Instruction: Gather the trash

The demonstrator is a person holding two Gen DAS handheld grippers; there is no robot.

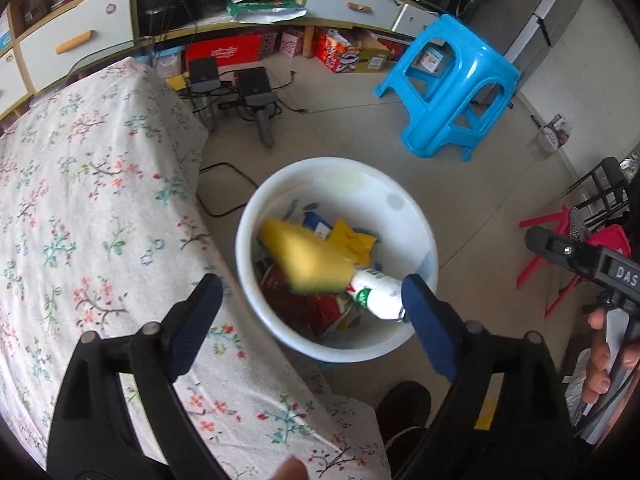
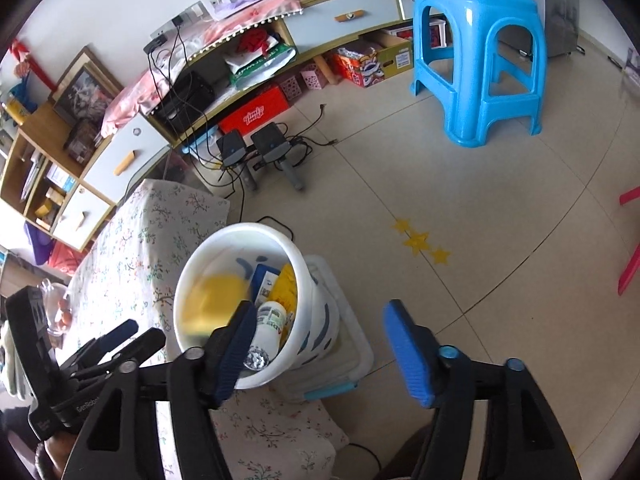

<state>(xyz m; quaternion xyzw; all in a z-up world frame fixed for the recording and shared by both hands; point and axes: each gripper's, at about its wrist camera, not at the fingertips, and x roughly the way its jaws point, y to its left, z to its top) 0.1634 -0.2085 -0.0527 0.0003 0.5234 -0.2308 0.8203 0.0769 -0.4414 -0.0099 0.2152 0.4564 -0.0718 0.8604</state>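
Note:
A white bin (image 1: 360, 184) stands on the floor beside the table and holds wrappers, a blue carton and yellow packaging. A blurred yellow sponge (image 1: 304, 260) is at its mouth, with a white bottle with a green label (image 1: 380, 296) beside it. My left gripper (image 1: 314, 320) is open above the bin with nothing between its pads. From the right wrist view the bin (image 2: 320, 320), the sponge (image 2: 216, 300) and the bottle (image 2: 268, 332) show again. My right gripper (image 2: 322, 348) is open too, its left finger over the bin's rim. Each gripper appears in the other's view: the right gripper (image 1: 580, 256) and the left gripper (image 2: 112, 340).
A table under a floral cloth (image 1: 80, 200) is left of the bin. A clear plastic box (image 2: 352, 360) lies under the bin. On the floor stand a blue stool (image 1: 452, 80), two speakers with cables (image 1: 248, 92) and a red chair (image 1: 560, 248). A shoe (image 1: 404, 404) is near.

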